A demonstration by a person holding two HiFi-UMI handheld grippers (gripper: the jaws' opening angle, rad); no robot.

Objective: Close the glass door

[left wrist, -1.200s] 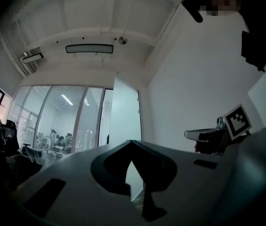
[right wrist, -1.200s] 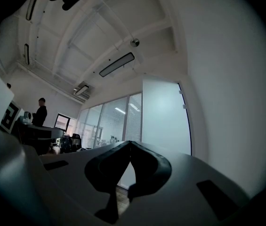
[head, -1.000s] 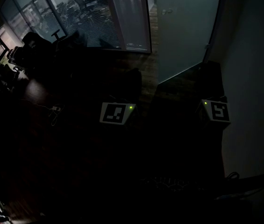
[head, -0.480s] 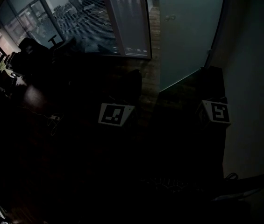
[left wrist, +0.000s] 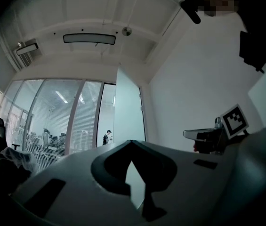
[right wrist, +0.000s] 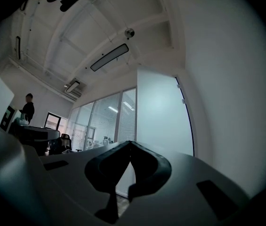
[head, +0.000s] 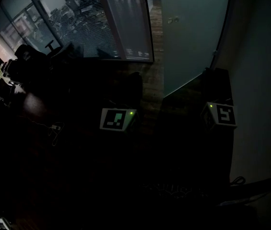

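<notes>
The frosted glass door (head: 193,32) stands open ahead, swung out from the white wall on the right, with its lower edge over the wooden floor. The same door (left wrist: 128,112) fills the middle of the left gripper view, and the door (right wrist: 163,117) also rises straight ahead in the right gripper view. My left gripper (left wrist: 131,143) is shut with nothing in it and short of the door. My right gripper (right wrist: 130,144) is shut too and holds nothing. In the dark head view only their marker cubes show clearly, the left cube (head: 116,119) and the right cube (head: 220,114).
A glass partition with blinds (head: 101,28) runs left of the door, with an office behind it. Dark chairs (head: 29,56) and a desk with a cable (head: 53,127) stand at the left. A white wall (head: 260,80) closes the right side. A person (left wrist: 107,136) stands beyond the glass.
Both grippers and the head camera have moved forward toward the door. The partition and door have slid in the view and look a little nearer. Both jaws stayed shut.
</notes>
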